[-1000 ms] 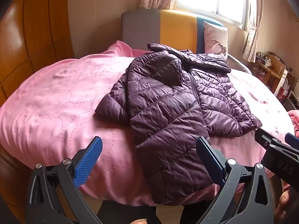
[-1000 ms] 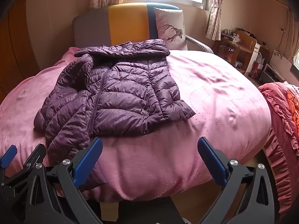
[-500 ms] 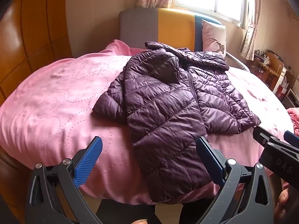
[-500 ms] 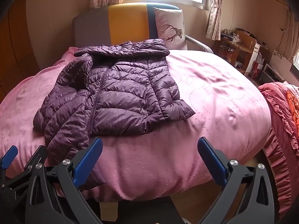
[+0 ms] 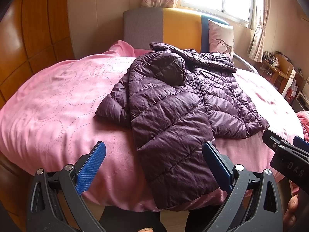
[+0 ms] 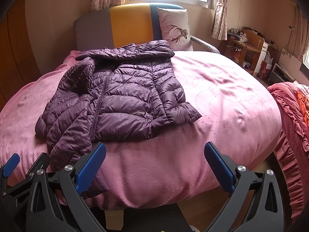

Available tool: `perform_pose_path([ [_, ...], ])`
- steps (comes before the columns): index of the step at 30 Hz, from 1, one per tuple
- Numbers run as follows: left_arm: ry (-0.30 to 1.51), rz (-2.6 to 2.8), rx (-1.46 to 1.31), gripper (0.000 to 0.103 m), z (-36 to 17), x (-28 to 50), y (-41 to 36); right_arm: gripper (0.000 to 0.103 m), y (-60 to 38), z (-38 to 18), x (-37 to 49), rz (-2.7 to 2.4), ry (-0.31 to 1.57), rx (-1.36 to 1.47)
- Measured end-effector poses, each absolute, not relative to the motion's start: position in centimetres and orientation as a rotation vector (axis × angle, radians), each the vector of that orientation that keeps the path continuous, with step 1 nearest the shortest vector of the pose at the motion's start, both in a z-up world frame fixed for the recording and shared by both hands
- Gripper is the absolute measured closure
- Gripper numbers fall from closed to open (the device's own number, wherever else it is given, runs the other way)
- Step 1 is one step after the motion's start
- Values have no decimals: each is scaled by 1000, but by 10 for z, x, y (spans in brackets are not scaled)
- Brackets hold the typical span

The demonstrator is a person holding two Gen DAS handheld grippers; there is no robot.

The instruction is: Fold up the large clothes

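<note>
A pink bed (image 6: 222,100) fills both views, its grey, yellow and blue headboard (image 6: 123,25) at the far end under the window. On it lies the purple jacket (image 5: 183,100), zipped, spread toward the left half of the bed, collar toward the headboard and hem toward the near edge — so its long axis runs straight away from the tongs. One sleeve (image 5: 173,154) is laid across the front and hangs over the near edge of the bed; the other sleeve (image 6: 179,106) lies down the jacket's right side, its cuff flared outward. The left gripper (image 5: 154,164) hovers with its fingers wide apart, empty, the hanging sleeve between them in view. It is the nearer one. The right gripper (image 6: 155,164) is likewise spread and empty, facing bare cover beside the hem.
</note>
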State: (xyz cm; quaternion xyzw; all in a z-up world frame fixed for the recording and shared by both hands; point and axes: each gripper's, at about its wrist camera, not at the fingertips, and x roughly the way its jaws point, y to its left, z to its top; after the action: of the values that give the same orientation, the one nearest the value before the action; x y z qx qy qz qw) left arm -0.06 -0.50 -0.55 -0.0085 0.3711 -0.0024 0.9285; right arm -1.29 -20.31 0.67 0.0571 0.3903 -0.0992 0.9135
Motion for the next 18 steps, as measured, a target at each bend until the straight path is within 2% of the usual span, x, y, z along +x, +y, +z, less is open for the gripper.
perform_pose_path([
  [18, 767, -9, -16, 4, -7, 0, -5, 2, -208, 7, -14, -200, 789, 145],
])
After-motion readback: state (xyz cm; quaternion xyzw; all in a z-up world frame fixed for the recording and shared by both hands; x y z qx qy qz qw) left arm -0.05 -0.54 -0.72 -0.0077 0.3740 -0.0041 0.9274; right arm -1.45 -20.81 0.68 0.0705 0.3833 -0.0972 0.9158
